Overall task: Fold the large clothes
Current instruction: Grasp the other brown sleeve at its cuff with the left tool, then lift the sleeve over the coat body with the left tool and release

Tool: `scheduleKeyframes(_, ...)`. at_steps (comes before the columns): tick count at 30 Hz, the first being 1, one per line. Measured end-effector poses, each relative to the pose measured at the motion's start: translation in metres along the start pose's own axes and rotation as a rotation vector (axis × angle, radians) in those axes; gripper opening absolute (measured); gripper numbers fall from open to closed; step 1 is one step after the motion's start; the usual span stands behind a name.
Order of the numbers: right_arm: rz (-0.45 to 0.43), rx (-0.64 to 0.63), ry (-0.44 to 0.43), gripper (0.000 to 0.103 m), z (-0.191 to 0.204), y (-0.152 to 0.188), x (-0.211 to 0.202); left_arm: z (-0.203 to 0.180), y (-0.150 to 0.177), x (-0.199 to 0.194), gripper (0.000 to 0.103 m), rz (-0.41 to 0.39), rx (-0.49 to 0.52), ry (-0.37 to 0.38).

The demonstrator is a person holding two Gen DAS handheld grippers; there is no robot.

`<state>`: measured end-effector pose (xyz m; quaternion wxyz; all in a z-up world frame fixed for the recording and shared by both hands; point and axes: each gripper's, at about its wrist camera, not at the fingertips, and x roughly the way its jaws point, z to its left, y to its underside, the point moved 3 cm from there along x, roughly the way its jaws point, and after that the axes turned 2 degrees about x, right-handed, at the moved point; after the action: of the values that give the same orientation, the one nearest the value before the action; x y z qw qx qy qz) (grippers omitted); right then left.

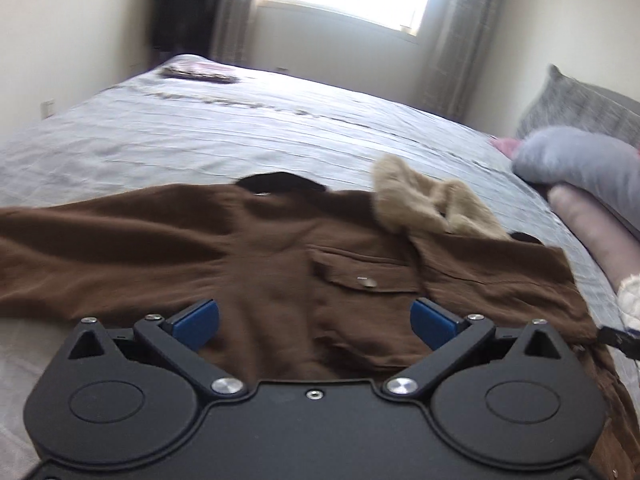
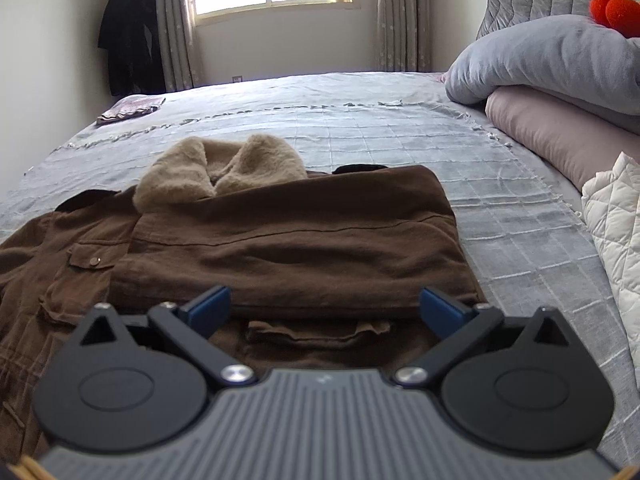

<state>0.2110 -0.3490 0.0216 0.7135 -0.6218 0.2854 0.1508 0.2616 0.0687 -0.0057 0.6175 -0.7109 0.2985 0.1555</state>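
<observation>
A: Left wrist view first?

B: The left gripper point(image 1: 314, 320) is spread wide, blue pads point(image 1: 196, 318) far apart with nothing between them, above the brown jacket point(image 1: 248, 248). The jacket lies flat on the grey bedspread point(image 1: 240, 128), one sleeve stretched out left, the fur collar point(image 1: 424, 204) toward the right. The view is blurred.

A: And the right wrist view?

B: The right gripper point(image 2: 325, 312) is also wide open and empty, over the jacket's point(image 2: 280, 248) near edge. One side is folded across the front, its edge just below the collar point(image 2: 216, 172). A chest pocket point(image 2: 90, 260) shows at left. Pillows point(image 2: 552, 64) and a white quilt point(image 2: 616, 224) lie to the right, apart from the jacket.
</observation>
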Motion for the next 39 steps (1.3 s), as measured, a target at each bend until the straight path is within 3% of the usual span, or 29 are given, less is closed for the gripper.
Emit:
scheduleKeyframes(5,-0.011,-0.042,0.011,0.103,0.007,0.014,-0.001,0.050,0.018,-0.005,0.103,-0.069,-0.065,-0.114)
scheduleKeyframes(8,-0.009,-0.071,0.041,0.103,0.009,0.023,0.003,0.079,0.025,0.001,0.103,-0.063,-0.104,-0.156)
scheduleKeyframes(13,0.000,-0.103,0.037,0.103,0.013,0.031,0.009,0.146,0.032,0.007,0.103,-0.060,-0.324,-0.213)
scheduleKeyframes(19,0.011,-0.080,0.033,0.103,0.021,0.032,0.020,0.225,0.047,0.012,0.102,-0.138,-0.553,-0.276)
scheduleKeyframes(26,0.031,-0.105,0.021,0.103,0.037,0.032,0.033,0.281,0.043,0.023,0.100,-0.385,-0.775,-0.186)
scheduleKeyframes(27,0.030,-0.110,0.017,0.103,0.038,0.033,0.033,0.283,0.038,0.025,0.092,-0.398,-0.766,-0.203)
scheduleKeyframes(28,0.029,-0.111,0.015,0.103,0.038,0.033,0.033,0.286,0.034,0.029,0.069,-0.390,-0.755,-0.232)
scheduleKeyframes(30,0.026,-0.106,0.014,0.103,0.036,0.033,0.031,0.294,0.028,0.035,0.045,-0.360,-0.767,-0.294)
scheduleKeyframes(33,0.018,-0.089,0.016,0.103,0.029,0.030,0.030,0.293,0.013,0.030,0.022,-0.373,-0.749,-0.320)
scheduleKeyframes(36,0.019,-0.048,0.014,0.103,0.021,0.027,0.030,0.263,-0.018,0.013,0.018,-0.435,-0.598,-0.313)
scheduleKeyframes(39,0.017,-0.013,-0.006,0.103,0.016,0.024,0.030,0.221,-0.051,-0.004,0.018,-0.509,-0.520,-0.200)
